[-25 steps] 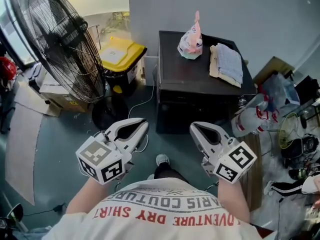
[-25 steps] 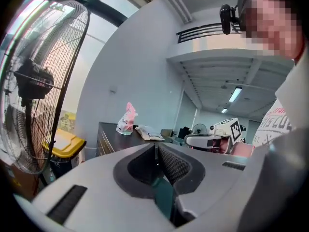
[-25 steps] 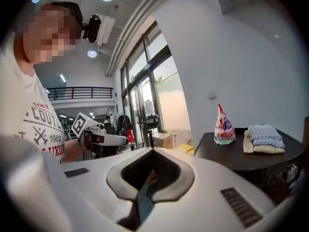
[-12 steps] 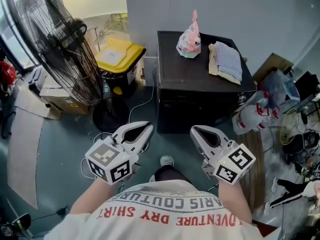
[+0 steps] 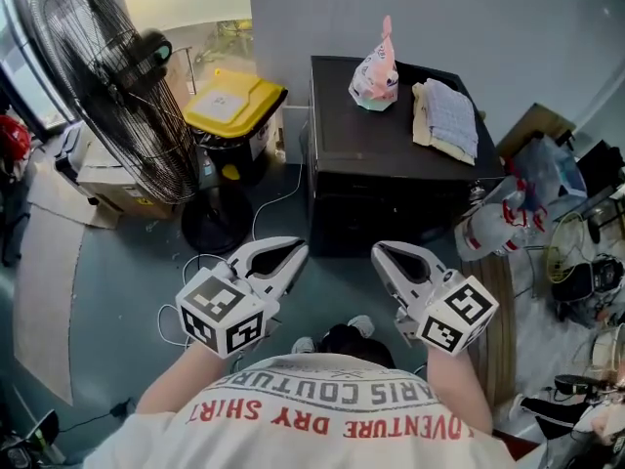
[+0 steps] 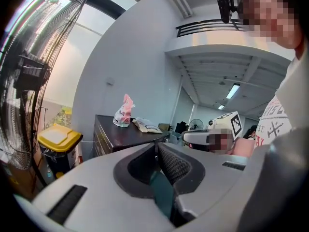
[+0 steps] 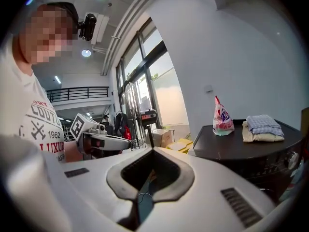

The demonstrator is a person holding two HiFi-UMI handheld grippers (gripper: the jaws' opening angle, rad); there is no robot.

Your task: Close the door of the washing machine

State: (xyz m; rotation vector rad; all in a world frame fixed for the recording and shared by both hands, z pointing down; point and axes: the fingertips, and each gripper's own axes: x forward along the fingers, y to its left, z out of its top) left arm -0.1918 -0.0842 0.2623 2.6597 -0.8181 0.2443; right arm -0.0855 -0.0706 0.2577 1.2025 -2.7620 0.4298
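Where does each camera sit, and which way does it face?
Head view: on the person's head, facing steeply down at the black unit; shows the shirt, left gripper and right gripper.
Left gripper view: rides the left gripper, facing along its shut jaws towards the black unit; shirt at right.
Right gripper view: rides the right gripper, facing along its shut jaws likewise; shirt at left.
Shared: both gripper views show the pink bag on the black unit, and the opposite gripper.
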